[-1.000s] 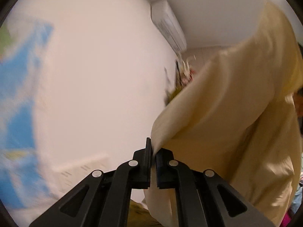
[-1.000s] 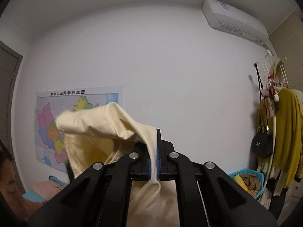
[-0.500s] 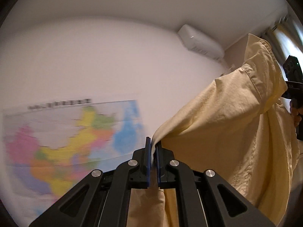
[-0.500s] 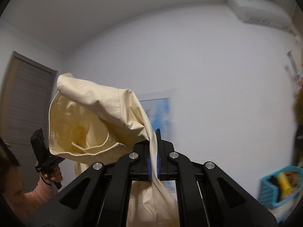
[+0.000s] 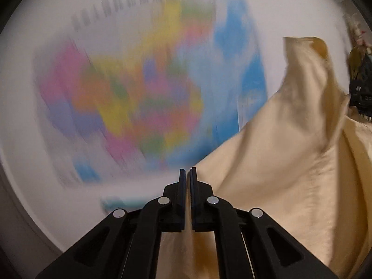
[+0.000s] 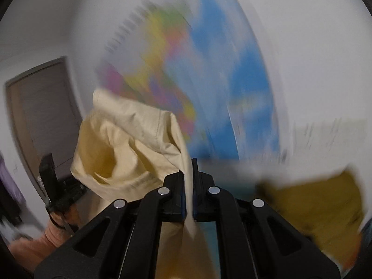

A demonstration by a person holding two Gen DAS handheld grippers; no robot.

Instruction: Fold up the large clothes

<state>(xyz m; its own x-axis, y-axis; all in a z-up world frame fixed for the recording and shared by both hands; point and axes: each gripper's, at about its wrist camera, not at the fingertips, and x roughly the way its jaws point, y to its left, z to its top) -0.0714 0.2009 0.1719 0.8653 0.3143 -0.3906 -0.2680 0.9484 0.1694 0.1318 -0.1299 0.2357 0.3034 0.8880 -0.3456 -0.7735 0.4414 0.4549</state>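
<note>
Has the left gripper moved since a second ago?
Yes. The left gripper, shut on the cream shirt, has swung down: the wall map now fills its view, where the air conditioner showed before.

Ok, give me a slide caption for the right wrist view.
Right gripper shut on cream garment, blurred wall map behind.

A: The wall map (image 5: 144, 88) smears across the frame's centre; its title line along the top is unreadable.

B: In the right wrist view, a mustard-yellow mass (image 6: 318, 211) at lower right blurs beyond naming, cut by the frame's edge.
</note>
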